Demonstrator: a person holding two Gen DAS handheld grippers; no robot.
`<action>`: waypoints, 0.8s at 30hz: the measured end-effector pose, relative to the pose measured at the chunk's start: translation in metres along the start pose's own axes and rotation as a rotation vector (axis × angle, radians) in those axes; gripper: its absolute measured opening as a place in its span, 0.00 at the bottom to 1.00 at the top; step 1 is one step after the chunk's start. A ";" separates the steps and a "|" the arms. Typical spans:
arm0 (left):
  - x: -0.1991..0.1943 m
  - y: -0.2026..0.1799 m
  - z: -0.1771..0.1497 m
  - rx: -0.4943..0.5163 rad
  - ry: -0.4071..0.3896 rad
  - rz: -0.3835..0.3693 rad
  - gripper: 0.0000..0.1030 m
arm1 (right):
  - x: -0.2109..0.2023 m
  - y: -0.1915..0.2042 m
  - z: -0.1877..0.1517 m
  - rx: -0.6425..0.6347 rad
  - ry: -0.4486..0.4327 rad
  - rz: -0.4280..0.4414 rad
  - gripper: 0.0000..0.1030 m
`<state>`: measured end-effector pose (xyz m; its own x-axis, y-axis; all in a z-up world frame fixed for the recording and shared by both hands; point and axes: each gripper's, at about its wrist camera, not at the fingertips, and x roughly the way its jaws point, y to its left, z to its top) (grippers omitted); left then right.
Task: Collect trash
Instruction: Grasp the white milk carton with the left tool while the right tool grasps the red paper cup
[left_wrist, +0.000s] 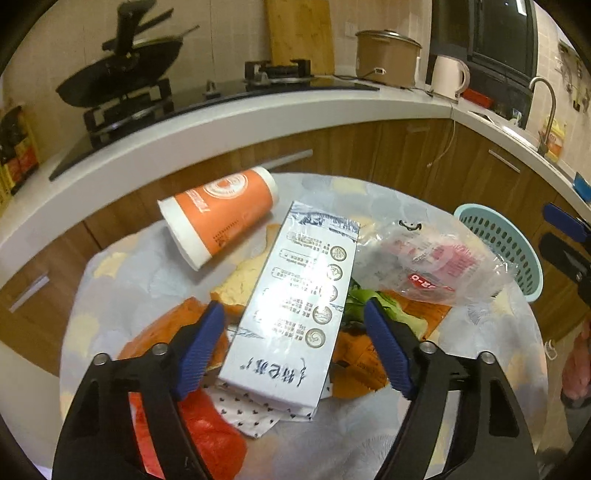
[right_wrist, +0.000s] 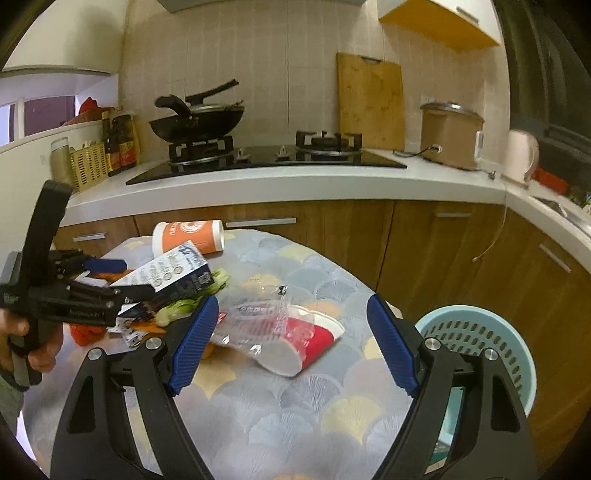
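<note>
We are keeping the left gripper open, its blue pads flanking the silver carton without pressing it. We are holding the right gripper wide above the clear bag and red cup, beside the teal basket.

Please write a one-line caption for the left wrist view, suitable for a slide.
Open left gripper straddles a white carton lying on table trash, beside a tipped orange cup.

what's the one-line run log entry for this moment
left gripper: open, straddling carton | right gripper: open, over red cup in clear bag | basket: beside table
</note>
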<state>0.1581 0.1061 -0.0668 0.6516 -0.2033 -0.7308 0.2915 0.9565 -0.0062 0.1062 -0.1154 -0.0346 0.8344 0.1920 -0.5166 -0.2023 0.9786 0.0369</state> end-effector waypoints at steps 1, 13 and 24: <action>0.003 0.001 -0.001 -0.006 0.010 0.001 0.67 | 0.005 -0.004 0.001 0.016 0.012 0.003 0.76; 0.011 0.001 -0.002 -0.054 -0.010 0.008 0.50 | 0.007 -0.015 -0.040 0.038 0.123 -0.026 0.76; -0.007 0.008 -0.001 -0.145 -0.077 -0.014 0.50 | 0.075 0.008 -0.037 0.141 0.282 -0.039 0.76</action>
<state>0.1545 0.1151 -0.0625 0.7014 -0.2266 -0.6757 0.2000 0.9726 -0.1185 0.1481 -0.0963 -0.1043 0.6614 0.1456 -0.7357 -0.0838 0.9892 0.1204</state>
